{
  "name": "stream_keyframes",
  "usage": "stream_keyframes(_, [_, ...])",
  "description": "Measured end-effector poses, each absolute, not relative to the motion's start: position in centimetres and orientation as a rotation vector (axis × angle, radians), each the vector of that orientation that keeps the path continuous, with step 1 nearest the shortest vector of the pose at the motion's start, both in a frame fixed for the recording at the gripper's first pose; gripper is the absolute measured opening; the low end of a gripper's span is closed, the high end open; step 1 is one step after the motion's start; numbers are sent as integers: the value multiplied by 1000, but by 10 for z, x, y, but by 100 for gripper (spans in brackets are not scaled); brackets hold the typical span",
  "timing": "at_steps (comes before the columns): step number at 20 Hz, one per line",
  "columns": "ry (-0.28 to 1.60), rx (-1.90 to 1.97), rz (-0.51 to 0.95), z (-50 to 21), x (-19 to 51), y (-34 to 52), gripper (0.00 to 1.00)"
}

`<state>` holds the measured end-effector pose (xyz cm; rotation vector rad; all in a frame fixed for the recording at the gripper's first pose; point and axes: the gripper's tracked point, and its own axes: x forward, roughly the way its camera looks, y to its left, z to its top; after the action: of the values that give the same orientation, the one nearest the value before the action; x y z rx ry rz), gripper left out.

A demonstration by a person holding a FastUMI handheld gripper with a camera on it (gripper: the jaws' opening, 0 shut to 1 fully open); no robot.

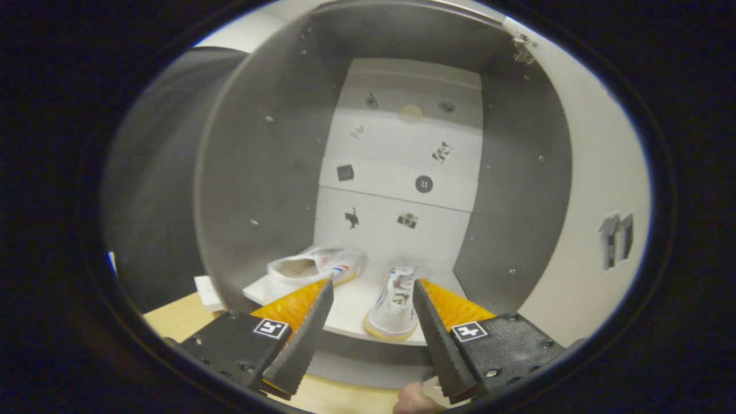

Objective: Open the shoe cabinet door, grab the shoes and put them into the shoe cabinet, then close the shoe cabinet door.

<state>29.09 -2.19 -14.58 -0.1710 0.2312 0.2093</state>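
The shoe cabinet stands wide open in front of me, its door swung out to the right. Two white shoes rest on its bottom shelf. One shoe lies across the shelf beyond my left finger, showing red and blue stripes. The other shoe points toward me, just ahead of my fingers and close to the right one, its heel at the shelf's front edge. My gripper is open, both fingers apart with nothing pressed between them.
The cabinet's white back panel carries small dark stickers. A light wooden floor runs under the cabinet, with a white paper beside its left wall. A fingertip shows below my fingers.
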Motion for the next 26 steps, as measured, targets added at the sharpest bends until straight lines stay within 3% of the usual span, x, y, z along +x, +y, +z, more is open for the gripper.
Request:
stream_keyframes(8, [161,-41,252,-89,141,-4,89])
stream_keyframes(10, [144,-49,194,-82,110,-22,100])
stream_keyframes(13, [119,-40,162,-69,69,-36,100])
stream_keyframes(18, [118,-11,247,-56,6,-51,100])
stream_keyframes(26, [71,2,198,-32,-49,-149,100])
